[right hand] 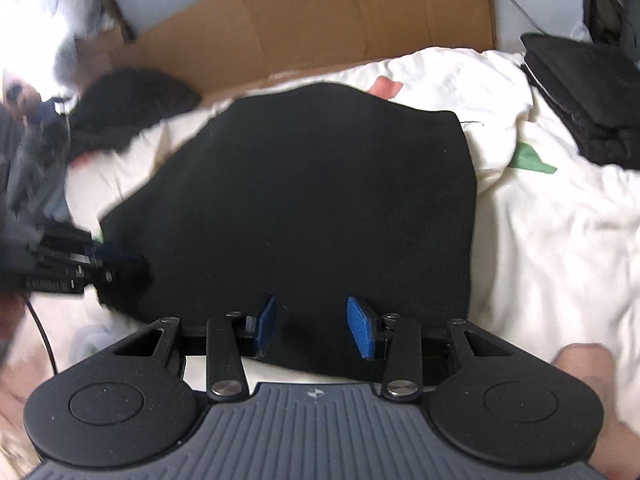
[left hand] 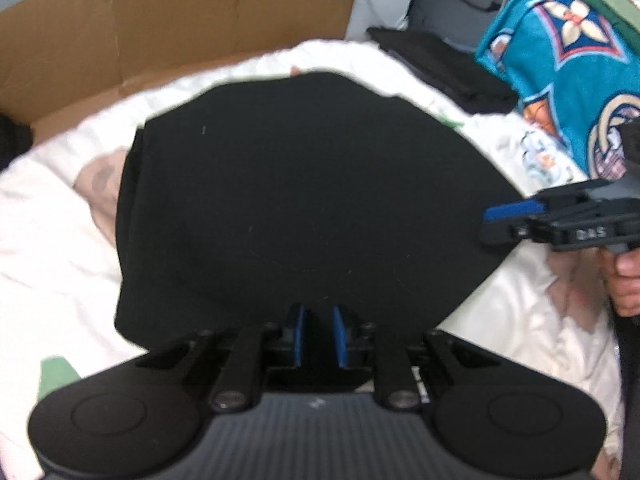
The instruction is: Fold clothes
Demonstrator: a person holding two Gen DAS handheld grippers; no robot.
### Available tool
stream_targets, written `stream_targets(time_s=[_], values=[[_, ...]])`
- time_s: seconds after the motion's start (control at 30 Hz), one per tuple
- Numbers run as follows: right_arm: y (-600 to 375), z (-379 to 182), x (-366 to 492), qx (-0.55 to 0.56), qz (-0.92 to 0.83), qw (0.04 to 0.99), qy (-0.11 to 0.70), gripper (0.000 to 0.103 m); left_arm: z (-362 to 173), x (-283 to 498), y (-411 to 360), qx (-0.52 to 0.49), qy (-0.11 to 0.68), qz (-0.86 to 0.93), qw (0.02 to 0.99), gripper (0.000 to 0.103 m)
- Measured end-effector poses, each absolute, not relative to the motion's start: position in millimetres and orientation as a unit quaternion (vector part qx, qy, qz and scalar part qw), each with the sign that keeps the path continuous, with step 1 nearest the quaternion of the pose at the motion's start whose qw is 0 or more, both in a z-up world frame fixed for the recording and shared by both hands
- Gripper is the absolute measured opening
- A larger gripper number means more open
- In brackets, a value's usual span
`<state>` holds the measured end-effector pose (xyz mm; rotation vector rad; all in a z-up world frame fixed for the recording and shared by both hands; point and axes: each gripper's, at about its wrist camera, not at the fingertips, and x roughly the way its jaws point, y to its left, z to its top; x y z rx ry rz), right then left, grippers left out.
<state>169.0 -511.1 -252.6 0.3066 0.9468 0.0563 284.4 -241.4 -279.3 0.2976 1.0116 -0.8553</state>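
Note:
A black garment lies folded and flat on a white bed cover. My left gripper sits at the garment's near edge, its blue pads close together with black cloth between them. In the right wrist view it shows blurred at the garment's left corner. My right gripper is open, its blue pads wide apart over the garment's near edge. In the left wrist view it reaches the garment's right corner, held by a hand.
A brown cardboard sheet stands behind the bed. A teal patterned cloth and a dark folded stack lie at the right. A black fuzzy item sits at the far left.

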Motion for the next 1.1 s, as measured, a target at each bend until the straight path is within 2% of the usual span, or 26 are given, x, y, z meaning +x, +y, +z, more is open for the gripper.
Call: stream_targets(time_s=[0.03,0.17,0.4,0.6,0.77,0.97,1.1], values=[[-511.4,-253.4,167.0,0.139,0.022,0.878,0.458,0.047,-281.1,285.7,-239.3,0.141,0.467,-0.390,0.781,0.011],[-514.1,-257.0,158.7,0.110,0.003,0.873,0.474,0.047,-277.7,290.5,-222.6,0.145,0.468,-0.361,0.794,0.011],[-539.7,-259.6,142.3,0.141,-0.062,0.854,0.497,0.047,-261.9,287.0,-176.3,0.140,0.476,-0.319,0.808,0.012],[-570.7,-260.4,121.7,0.277,-0.069,0.830,0.479,0.047,-254.4,273.7,-150.8,0.112,0.486,-0.310,0.810,0.015],[-574.7,-264.5,114.1,0.358,-0.045,0.809,0.464,0.047,-257.2,259.8,-155.1,0.091,0.488,-0.326,0.804,0.023],[-573.5,-277.4,114.3,0.407,-0.031,0.788,0.461,0.047,-270.0,250.4,-175.1,0.082,0.499,-0.328,0.798,0.032],[-574.7,-287.6,117.3,0.433,-0.033,0.778,0.455,0.047,-279.2,249.9,-179.9,0.055,0.506,-0.308,0.804,0.032]])
